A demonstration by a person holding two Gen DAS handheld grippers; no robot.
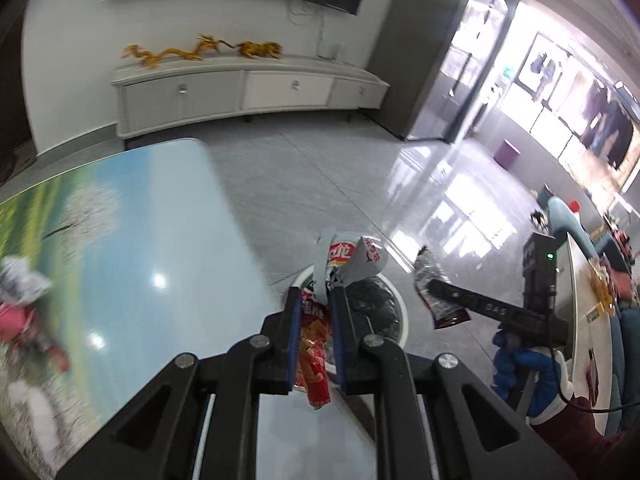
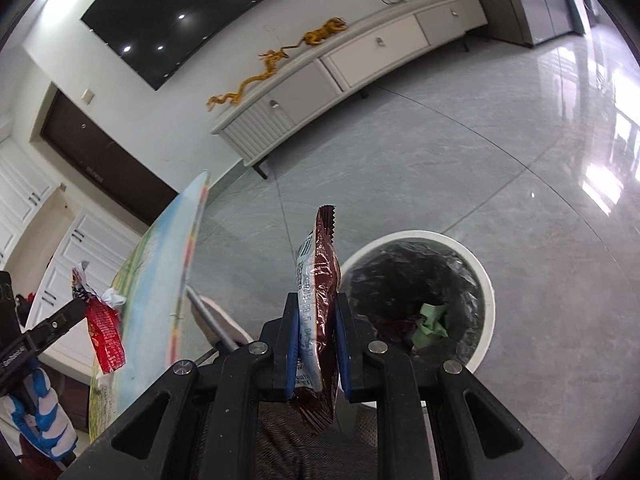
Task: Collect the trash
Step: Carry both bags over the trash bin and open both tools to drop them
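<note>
My left gripper (image 1: 314, 300) is shut on a red snack wrapper (image 1: 314, 344) with a silver-white top, held over the table's right edge; the wrapper shows in the right wrist view (image 2: 105, 330). My right gripper (image 2: 316, 300) is shut on a dark brown wrapper (image 2: 322, 276) held upright; it shows in the left wrist view (image 1: 434, 294). A white round trash bin (image 2: 486, 280) with a black liner stands on the floor just right of the right gripper, with green paper (image 2: 431, 320) inside. The bin (image 1: 402, 312) lies behind the left gripper.
A table with a landscape-print top (image 1: 132, 240) fills the left, with blurred pink and silver trash (image 1: 24, 304) on it. A white low cabinet (image 1: 248, 90) stands by the far wall. Grey tiled floor (image 2: 460, 152) surrounds the bin. A white table edge (image 1: 576, 320) is at right.
</note>
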